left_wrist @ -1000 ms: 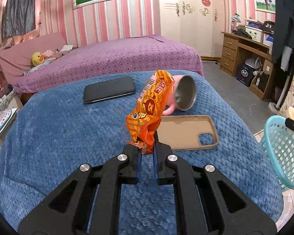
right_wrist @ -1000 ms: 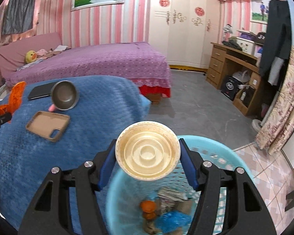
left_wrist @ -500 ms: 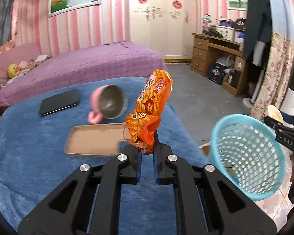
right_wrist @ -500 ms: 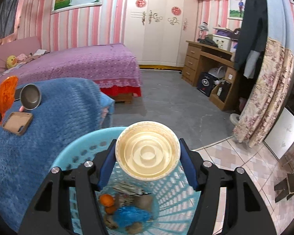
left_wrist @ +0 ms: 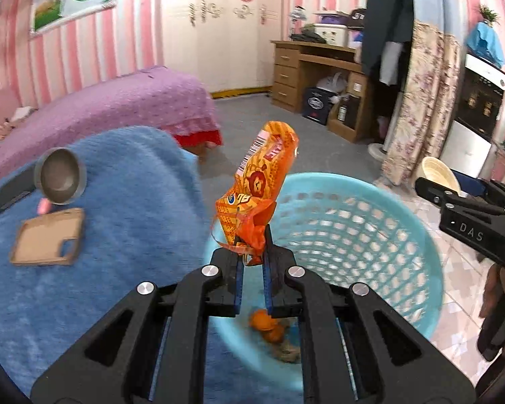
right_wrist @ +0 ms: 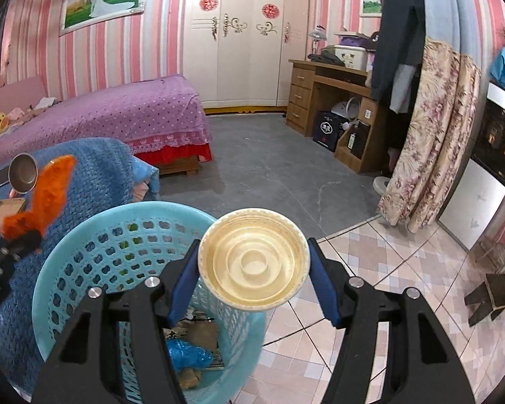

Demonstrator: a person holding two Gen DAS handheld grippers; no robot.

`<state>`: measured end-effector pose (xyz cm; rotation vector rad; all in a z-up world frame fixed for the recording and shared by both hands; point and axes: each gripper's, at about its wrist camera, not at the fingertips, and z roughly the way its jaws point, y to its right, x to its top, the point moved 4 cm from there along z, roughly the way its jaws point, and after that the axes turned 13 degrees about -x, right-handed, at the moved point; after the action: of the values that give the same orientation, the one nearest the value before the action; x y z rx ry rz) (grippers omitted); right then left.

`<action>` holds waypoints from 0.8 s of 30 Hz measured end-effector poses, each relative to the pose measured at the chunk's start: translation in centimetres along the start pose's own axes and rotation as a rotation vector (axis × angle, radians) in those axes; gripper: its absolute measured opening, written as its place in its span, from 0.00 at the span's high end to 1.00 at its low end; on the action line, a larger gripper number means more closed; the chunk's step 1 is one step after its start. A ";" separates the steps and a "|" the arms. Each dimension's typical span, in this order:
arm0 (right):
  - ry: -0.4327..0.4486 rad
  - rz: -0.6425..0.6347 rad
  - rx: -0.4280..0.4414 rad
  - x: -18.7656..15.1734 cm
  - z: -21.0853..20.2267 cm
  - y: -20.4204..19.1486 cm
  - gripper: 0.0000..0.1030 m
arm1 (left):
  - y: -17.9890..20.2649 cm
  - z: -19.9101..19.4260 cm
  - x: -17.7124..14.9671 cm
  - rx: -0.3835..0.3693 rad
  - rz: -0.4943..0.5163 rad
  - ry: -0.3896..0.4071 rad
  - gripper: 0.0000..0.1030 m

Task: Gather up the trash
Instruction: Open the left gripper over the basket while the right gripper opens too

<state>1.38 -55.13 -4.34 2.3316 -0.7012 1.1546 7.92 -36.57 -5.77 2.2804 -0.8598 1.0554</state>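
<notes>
My left gripper is shut on an orange snack wrapper and holds it upright over the near rim of the light blue trash basket. My right gripper is shut on a cream paper bowl, held at the basket's right rim. The basket holds several pieces of trash, among them an orange piece and a blue bag. The wrapper also shows at the left of the right wrist view. The right gripper with the bowl shows in the left wrist view.
A blue blanket-covered bed at left carries a pink metal mug, a tan phone case and a dark phone. A purple bed is behind. A wooden desk, flowered curtain and tiled floor lie right.
My left gripper has swung right from the blue bed to the basket with the wrapper. My right gripper has shifted right, from over the basket's middle to its right rim, still holding the bowl.
</notes>
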 end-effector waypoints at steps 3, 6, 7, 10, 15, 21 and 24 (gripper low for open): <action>-0.003 0.009 0.000 -0.2 0.0 0.4 0.41 | 1.0 1.4 0.1 -0.013 0.006 -0.021 0.87; -0.007 0.006 0.006 -0.5 0.2 0.4 0.41 | 1.1 1.7 0.3 0.000 0.022 -0.020 0.48; -0.006 0.004 0.007 -0.5 0.1 0.4 0.41 | 0.9 1.4 0.5 0.022 0.027 -0.009 0.40; -0.004 0.007 0.018 -0.5 0.1 0.1 0.41 | -0.4 0.4 1.1 0.087 0.029 0.021 0.19; 0.001 0.000 0.029 -0.3 -0.1 -0.7 0.41 | -3.7 -1.9 1.9 0.151 -0.002 0.067 0.08; 0.003 -0.011 0.047 -0.2 -0.1 -2.2 0.41 | -5.5 -4.0 1.8 0.206 0.004 0.102 0.05; 0.003 -0.009 0.071 -0.1 -0.1 -3.2 0.39 | -6.5 -4.9 1.3 0.228 -0.012 0.115 0.05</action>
<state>3.21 -52.62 -4.91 2.3887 -0.6589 1.1969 10.77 -29.41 -2.85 2.3768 -0.7094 1.3243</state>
